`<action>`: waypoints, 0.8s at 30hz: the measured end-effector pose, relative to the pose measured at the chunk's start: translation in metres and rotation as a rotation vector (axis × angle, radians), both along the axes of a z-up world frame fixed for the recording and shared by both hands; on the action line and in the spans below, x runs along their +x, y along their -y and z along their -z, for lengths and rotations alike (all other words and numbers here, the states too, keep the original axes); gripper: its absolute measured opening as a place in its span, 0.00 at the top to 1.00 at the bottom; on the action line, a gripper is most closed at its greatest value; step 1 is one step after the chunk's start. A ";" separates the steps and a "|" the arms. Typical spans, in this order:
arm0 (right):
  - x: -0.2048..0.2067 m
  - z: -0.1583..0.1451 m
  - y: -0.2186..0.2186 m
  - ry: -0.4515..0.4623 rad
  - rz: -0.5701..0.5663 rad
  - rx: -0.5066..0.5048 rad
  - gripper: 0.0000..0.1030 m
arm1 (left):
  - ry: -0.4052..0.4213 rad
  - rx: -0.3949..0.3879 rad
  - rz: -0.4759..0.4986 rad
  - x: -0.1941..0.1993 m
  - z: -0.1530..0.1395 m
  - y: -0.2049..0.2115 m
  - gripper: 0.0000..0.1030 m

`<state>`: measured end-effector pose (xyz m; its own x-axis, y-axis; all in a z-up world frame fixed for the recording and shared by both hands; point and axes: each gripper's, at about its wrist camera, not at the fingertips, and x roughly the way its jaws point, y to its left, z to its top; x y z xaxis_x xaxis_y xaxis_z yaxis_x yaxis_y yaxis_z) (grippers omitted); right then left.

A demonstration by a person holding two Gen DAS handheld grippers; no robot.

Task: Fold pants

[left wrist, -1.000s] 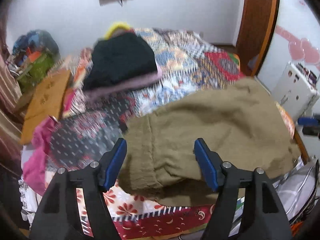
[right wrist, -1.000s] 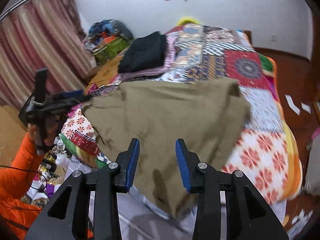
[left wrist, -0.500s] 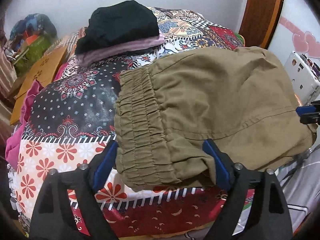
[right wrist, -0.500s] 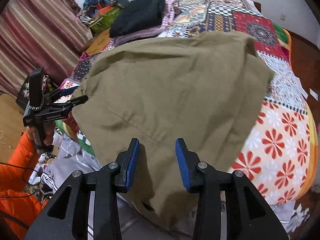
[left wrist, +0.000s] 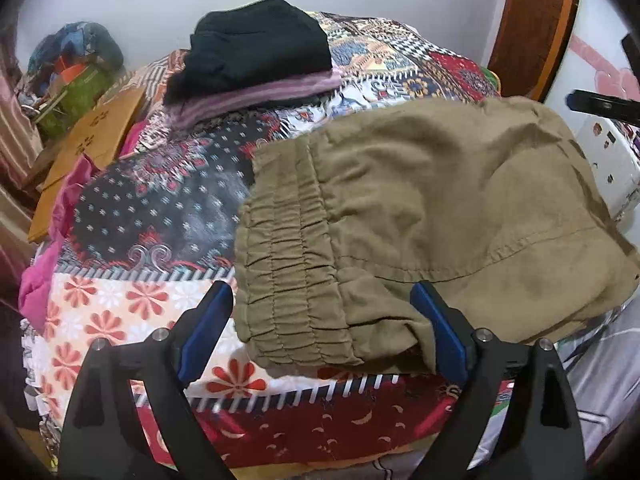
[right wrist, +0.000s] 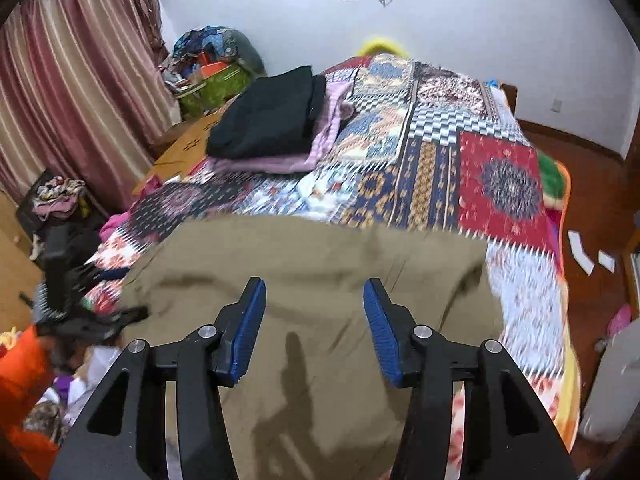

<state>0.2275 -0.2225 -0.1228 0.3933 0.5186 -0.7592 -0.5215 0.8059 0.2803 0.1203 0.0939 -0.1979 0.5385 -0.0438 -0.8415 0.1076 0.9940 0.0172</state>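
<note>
The left gripper (left wrist: 322,328) is seen with its blue-padded jaws spread wide, having just been opening. The gathered elastic waistband (left wrist: 288,280) of a pair of olive-brown pants (left wrist: 440,208) lies between the jaws, but it is not pinched by the pads. The right gripper (right wrist: 314,328) is also held parted, its jaws having just been opening, and nothing is clamped by it; the pants' cloth (right wrist: 320,272) is seen below and beyond its pads, and this view is blurred.

The pants are spread in a folded heap across the near edge of a bed covered by a patchwork quilt (left wrist: 160,216) of floral and geometric squares. One part of the cloth is draped over the bed's edge toward the right gripper.

Farther back on the quilt, well apart from the pants, a stack of folded clothes (left wrist: 256,56) is seen, black on top of striped purple. A flat cardboard piece (left wrist: 92,148) is propped beside the bed, and a striped pink curtain (right wrist: 72,92) hangs along the wall. An orange sleeve (right wrist: 24,364) is visible at the lower left of the right wrist view, beside the left gripper.
</note>
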 end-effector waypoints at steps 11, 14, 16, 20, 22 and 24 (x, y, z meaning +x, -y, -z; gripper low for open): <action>0.053 0.023 0.054 -0.076 0.117 0.014 0.46 | 0.139 0.064 -0.066 0.080 -0.077 -0.003 0.11; 0.062 0.042 0.059 -0.144 0.118 0.021 0.46 | 0.102 0.105 -0.069 0.114 -0.059 -0.002 0.11; 0.066 0.052 0.061 -0.183 0.113 0.044 0.46 | 0.052 0.115 -0.075 0.129 -0.043 -0.002 0.11; 0.070 0.063 0.061 -0.219 0.100 0.083 0.46 | -0.036 0.078 -0.056 0.143 -0.008 0.001 0.12; 0.073 0.064 0.059 -0.221 0.085 0.097 0.46 | -0.055 0.074 -0.048 0.141 0.002 0.004 0.12; 0.078 0.067 0.056 -0.235 0.068 0.123 0.46 | -0.054 0.093 -0.035 0.138 0.006 0.010 0.12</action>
<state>0.3055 -0.2788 -0.1897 0.2508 0.5911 -0.7666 -0.3764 0.7891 0.4854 0.2584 0.0842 -0.2036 0.4919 0.0541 -0.8690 0.0764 0.9915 0.1049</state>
